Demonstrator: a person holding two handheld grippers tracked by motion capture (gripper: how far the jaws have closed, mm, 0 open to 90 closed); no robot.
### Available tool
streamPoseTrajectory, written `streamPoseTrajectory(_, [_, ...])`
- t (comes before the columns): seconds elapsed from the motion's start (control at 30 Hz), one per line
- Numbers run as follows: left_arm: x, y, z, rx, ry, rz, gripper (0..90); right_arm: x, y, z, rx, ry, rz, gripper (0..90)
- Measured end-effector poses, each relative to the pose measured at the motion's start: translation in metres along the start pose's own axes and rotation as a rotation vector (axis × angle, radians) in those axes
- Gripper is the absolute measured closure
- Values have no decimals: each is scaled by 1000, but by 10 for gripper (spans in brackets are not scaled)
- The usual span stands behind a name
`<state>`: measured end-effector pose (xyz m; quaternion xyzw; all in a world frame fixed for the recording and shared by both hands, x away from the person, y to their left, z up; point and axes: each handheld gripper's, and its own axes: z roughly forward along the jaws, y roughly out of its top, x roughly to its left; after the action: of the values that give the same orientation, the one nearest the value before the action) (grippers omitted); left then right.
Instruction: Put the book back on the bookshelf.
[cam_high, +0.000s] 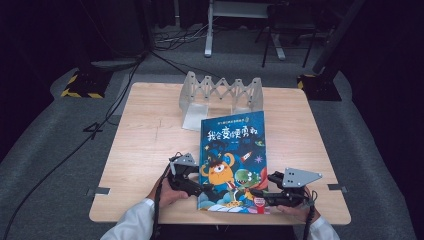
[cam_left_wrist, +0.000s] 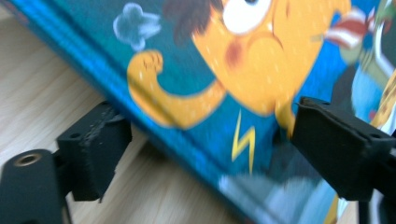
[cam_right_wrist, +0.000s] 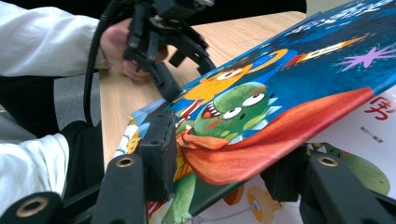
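Right gripper view: cover (cam_right_wrist: 299, 116) between jaws.

book (cam_high: 232, 150): blue cover, orange and green monsters | table (cam_high: 150, 140): light wood | rack (cam_high: 222, 92): grey

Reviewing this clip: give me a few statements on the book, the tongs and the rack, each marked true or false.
1. The right tongs grip the picture book by its front cover. True.
2. The cover is lifted off the first page. True.
3. The left tongs are clamped shut on the book. False: their pads stand apart, the book's edge between them.
4. The book stands in the folding rack. False: it lies on the table, in front of the rack.
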<state>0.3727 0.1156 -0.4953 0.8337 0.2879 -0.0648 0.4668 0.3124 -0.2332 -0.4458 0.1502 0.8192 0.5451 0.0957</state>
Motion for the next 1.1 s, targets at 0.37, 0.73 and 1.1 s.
streamPoseTrajectory(0.37, [3, 10, -3, -39, -20, 28, 122, 0, 1, -2, 0, 20, -49, 530])
streamPoseTrajectory(0.73, [-28, 17, -43, -226, 63, 212, 436, -12, -6, 1, 119, -103, -42, 581])
streamPoseTrajectory(1.1, [-51, 19, -34, -222, 104, 318, 588, -20, -17, 2, 125, -180, 5, 600])
